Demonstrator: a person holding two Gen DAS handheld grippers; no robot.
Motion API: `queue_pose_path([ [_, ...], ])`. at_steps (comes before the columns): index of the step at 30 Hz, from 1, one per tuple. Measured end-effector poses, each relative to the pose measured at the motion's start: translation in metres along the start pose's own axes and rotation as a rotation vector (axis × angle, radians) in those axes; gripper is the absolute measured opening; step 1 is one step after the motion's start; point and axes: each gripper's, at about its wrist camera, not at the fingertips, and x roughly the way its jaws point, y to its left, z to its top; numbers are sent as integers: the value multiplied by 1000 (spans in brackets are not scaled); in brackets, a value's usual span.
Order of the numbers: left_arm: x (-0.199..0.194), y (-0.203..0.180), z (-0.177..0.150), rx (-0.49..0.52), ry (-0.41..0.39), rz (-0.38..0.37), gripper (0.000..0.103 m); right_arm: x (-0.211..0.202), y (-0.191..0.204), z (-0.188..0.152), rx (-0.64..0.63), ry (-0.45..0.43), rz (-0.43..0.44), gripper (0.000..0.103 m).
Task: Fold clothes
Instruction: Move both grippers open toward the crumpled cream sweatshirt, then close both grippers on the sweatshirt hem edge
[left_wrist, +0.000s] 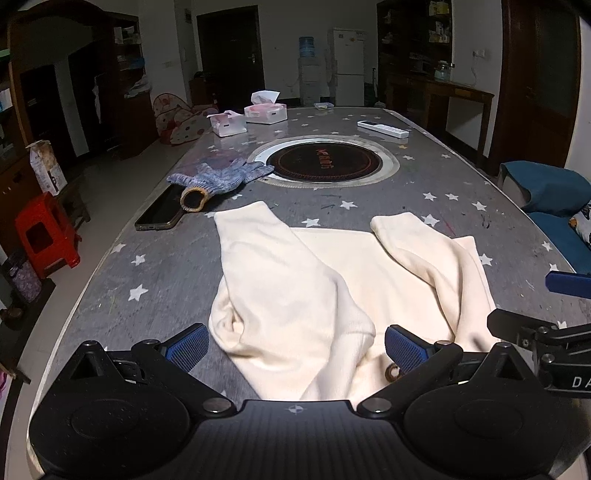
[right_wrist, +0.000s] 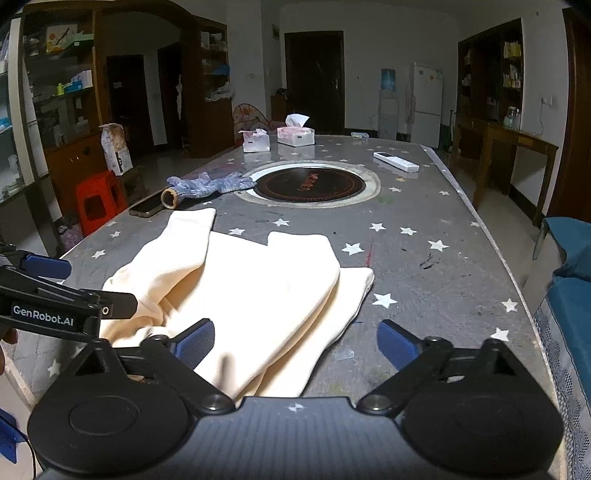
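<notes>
I am looking into a home, a lived-in dining room. The long table (left_wrist: 461, 192) has a star-print cover and a round cooker (left_wrist: 320, 161) sunk in its middle, with tissue boxes (left_wrist: 266, 110) on it. Behind stand a fridge (left_wrist: 348, 66), a water dispenser (left_wrist: 308, 70), dark wooden shelves (right_wrist: 62, 85) and a red plastic stool (right_wrist: 98, 199).

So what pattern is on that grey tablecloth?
White stars on the grey tablecloth, clearest in the right wrist view.

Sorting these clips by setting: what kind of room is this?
Probably a home dining or living room: a grey star-patterned table with a built-in round hotpot burner, a white fridge and a blue-bottled water dispenser behind.
</notes>
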Motion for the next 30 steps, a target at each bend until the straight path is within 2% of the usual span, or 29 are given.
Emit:
queue_pose_path([
  [9, 18, 0, 19, 22, -5, -22, 103, 24, -16, 9, 56, 40, 30, 79],
  [14, 33, -8, 27, 70, -4, -44, 103, 41, -24, 15, 78, 61, 44, 64],
  [19, 48, -13, 31, 100, 17, -68, 101, 59, -32, 21, 107, 86, 60, 56],
  [25, 64, -15, 36, 126, 33, -100, 89, 76, -40, 25, 148, 116, 88, 43],
  [28, 74, -16, 37, 137, 58, -115, 78, 82, -41, 26, 156, 126, 101, 36],
  [30, 79, -15, 35, 148, 74, -123, 65, 87, -43, 25, 163, 141, 112, 29],
])
